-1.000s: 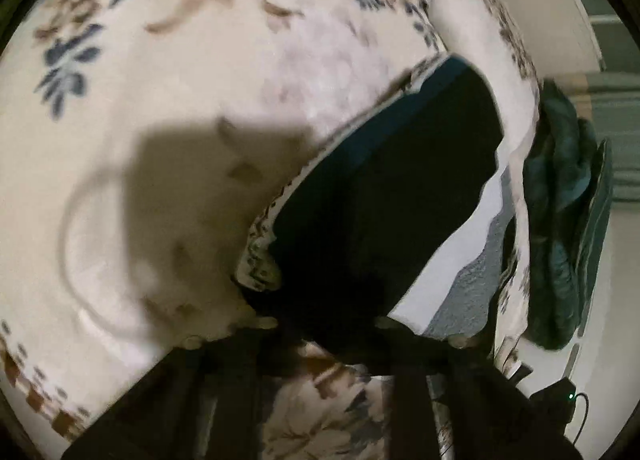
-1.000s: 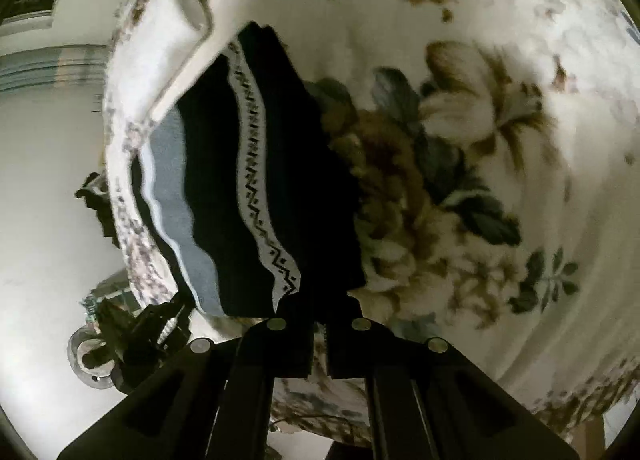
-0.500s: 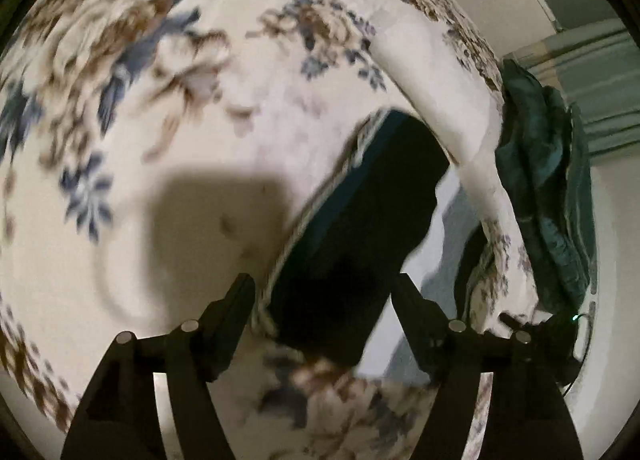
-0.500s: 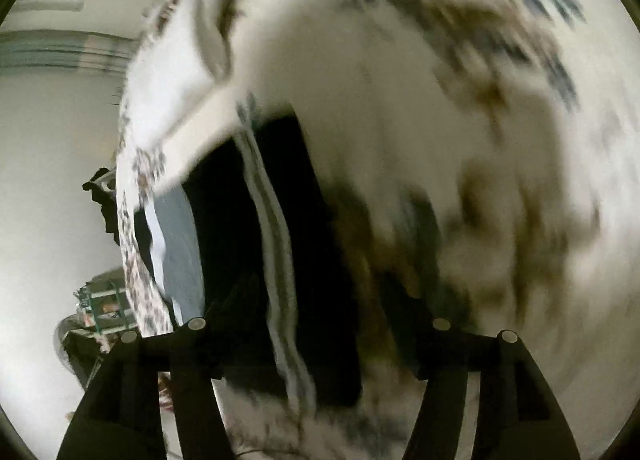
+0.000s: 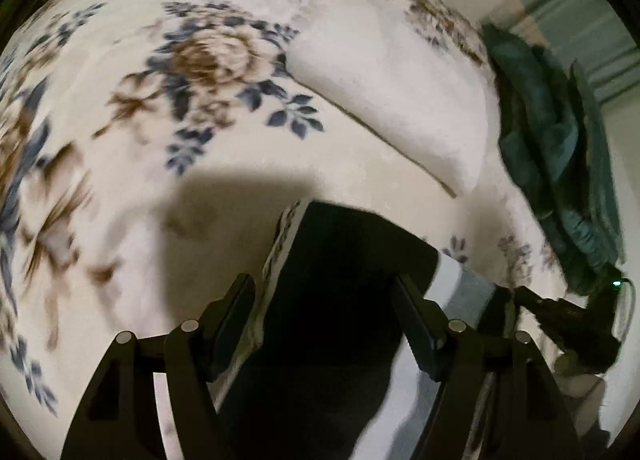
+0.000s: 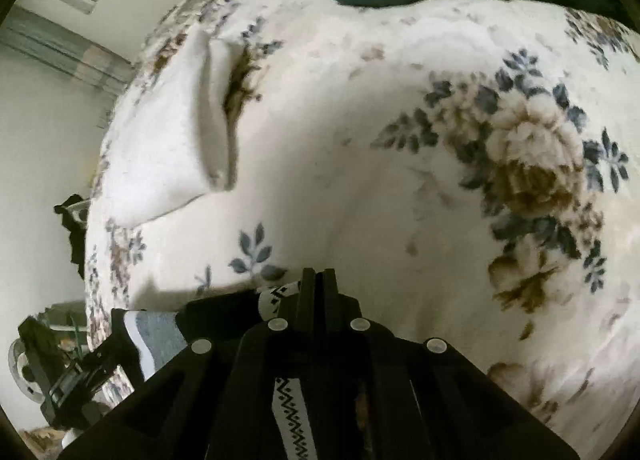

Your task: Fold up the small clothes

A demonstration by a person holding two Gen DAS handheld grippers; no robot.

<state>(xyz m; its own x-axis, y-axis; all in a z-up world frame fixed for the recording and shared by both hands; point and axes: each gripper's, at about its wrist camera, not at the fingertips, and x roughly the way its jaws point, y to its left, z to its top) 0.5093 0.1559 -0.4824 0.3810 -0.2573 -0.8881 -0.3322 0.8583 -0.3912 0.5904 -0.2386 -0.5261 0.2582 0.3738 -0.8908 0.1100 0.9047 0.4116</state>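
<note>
**Right tongs pinching a dark patterned garment on a floral bedspread; left tongs spread over it**

We see the right gripper with its jaws drawn together on the dark garment, the white zigzag band running back beneath the frame. The left gripper stands with its jaws wide apart, empty, the garment's black panel lying between and below them. A grey-and-white striped end of the garment shows beside the left gripper's right finger. The cloth lies on the floral bedspread, near its edge.

To carry the fold well, we judge that the left gripper should take a matching corner before any lift, so that both edges travel level and the band lands square.

No containers appear; a white folded cloth and a dark green bundle rest farther off on the bedspread.
</note>
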